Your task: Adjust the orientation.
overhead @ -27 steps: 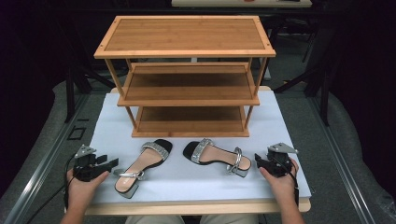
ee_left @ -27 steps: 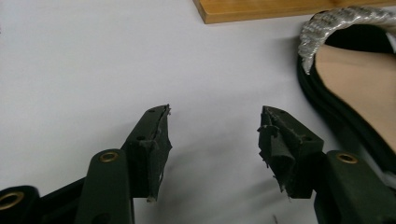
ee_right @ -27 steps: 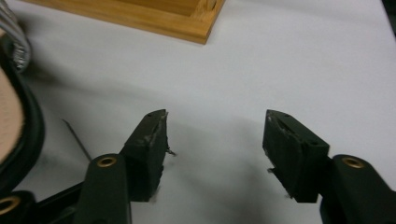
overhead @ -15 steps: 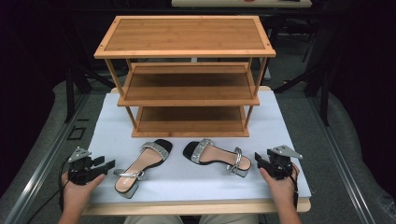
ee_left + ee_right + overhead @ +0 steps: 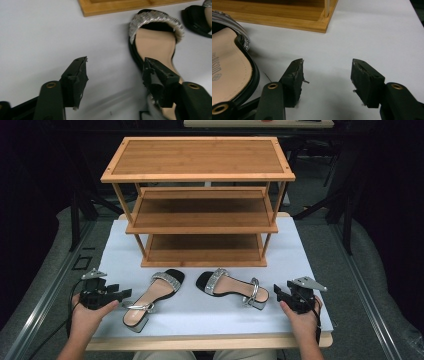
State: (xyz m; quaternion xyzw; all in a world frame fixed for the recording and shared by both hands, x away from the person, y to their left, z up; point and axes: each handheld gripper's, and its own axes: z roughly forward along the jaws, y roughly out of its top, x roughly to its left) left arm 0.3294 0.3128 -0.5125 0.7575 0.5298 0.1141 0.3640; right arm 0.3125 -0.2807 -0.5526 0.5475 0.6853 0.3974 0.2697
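Two black sandals with silver straps lie on the white table top in front of a wooden shoe rack [image 5: 200,205]. The left sandal [image 5: 150,297] [image 5: 152,45] points toward the rack, heel nearest me. The right sandal [image 5: 232,287] [image 5: 229,67] lies sideways, heel to the right. My left gripper [image 5: 122,293] [image 5: 115,75] is open beside the left sandal's heel, its right jaw over the insole in the left gripper view. My right gripper [image 5: 276,292] [image 5: 327,72] is open just right of the other sandal's heel, nothing between its jaws.
The three-tier rack stands at the back middle of the white table top [image 5: 300,250], its shelves bare. Its base board [image 5: 287,18] [image 5: 120,6] lies close ahead of both grippers. Dark floor and metal frames surround the table.
The left hand and gripper drifted slightly down and left toward the table's front edge. The right gripper and both sandals stayed put.
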